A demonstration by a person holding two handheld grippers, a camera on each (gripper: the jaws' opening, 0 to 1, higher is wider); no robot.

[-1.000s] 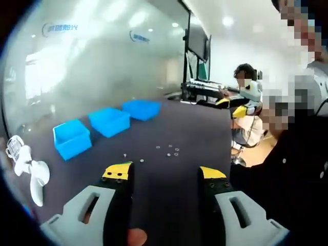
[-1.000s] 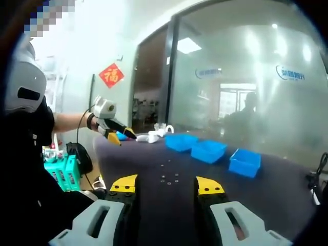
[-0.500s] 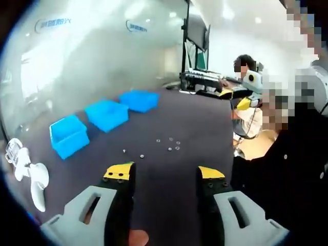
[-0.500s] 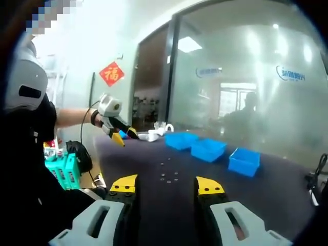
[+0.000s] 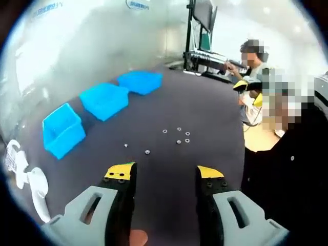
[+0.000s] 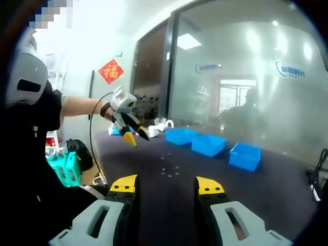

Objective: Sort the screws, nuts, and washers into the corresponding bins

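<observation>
Several small screws, nuts and washers (image 5: pixel 179 136) lie scattered on the dark table (image 5: pixel 205 113), also seen as specks of hardware (image 6: pixel 169 171) from the right gripper view. Three blue bins stand in a row: a near bin (image 5: pixel 62 130), a middle bin (image 5: pixel 104 100) and a far bin (image 5: pixel 139 82); the same bins (image 6: pixel 208 145) line the table's far side. My left gripper (image 5: pixel 164 174) is open and empty, above the table short of the hardware. It shows as a yellow-tipped left gripper (image 6: pixel 134 137) held out over the table. My right gripper (image 6: pixel 166 185) is open and empty.
White plastic parts (image 5: pixel 31 179) lie at the table's left end, near the first bin. A seated person and a monitor (image 5: pixel 202 20) are beyond the far edge. A green crate (image 6: pixel 64 166) sits on the floor. A glass wall (image 6: pixel 246 77) runs behind the bins.
The left gripper has moved out over the table and tipped down, so its view now looks more steeply at the hardware. The right gripper has held still.
</observation>
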